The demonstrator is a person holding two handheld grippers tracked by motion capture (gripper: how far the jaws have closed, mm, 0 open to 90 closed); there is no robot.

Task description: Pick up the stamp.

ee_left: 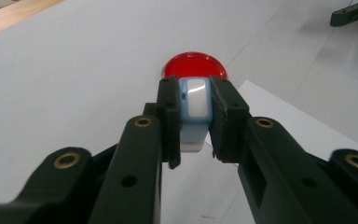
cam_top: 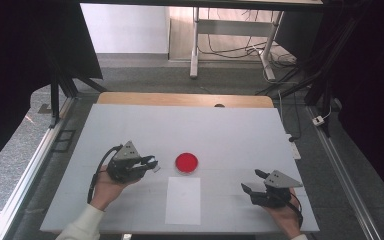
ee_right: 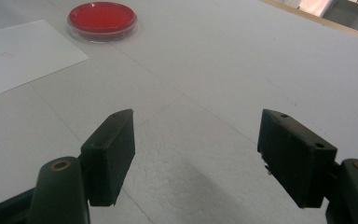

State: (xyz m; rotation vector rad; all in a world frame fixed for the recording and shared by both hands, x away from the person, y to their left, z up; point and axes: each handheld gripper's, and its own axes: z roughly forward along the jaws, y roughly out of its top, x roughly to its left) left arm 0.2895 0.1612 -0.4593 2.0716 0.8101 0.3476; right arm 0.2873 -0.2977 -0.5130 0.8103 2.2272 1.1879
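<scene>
I hold my left gripper (cam_top: 150, 164) low over the white worktop (cam_top: 230, 130), its jaws closed tight on one small pale-blue block with a glossy white face (ee_left: 194, 109), pinched by its two flat sides so the white face looks forward. The block sits between the pads, clear of the surface, with the round red-filled clear shallow dish (cam_top: 186, 162) just beyond it at twelve o'clock in the left gripper view; gripping it by the sides keeps its lower end free, which I judge suits setting it down at or into that dish. My right gripper (cam_top: 253, 181) rests at about four o'clock from the dish in the high view, jaws spread wide and holding nothing, parked well apart, probably so it stays out of the way. A single white rectangular paper sheet (cam_top: 182, 200) lies flat at six o'clock from the dish, just beside it. By count: one block, one dish, one sheet, two grippers.
</scene>
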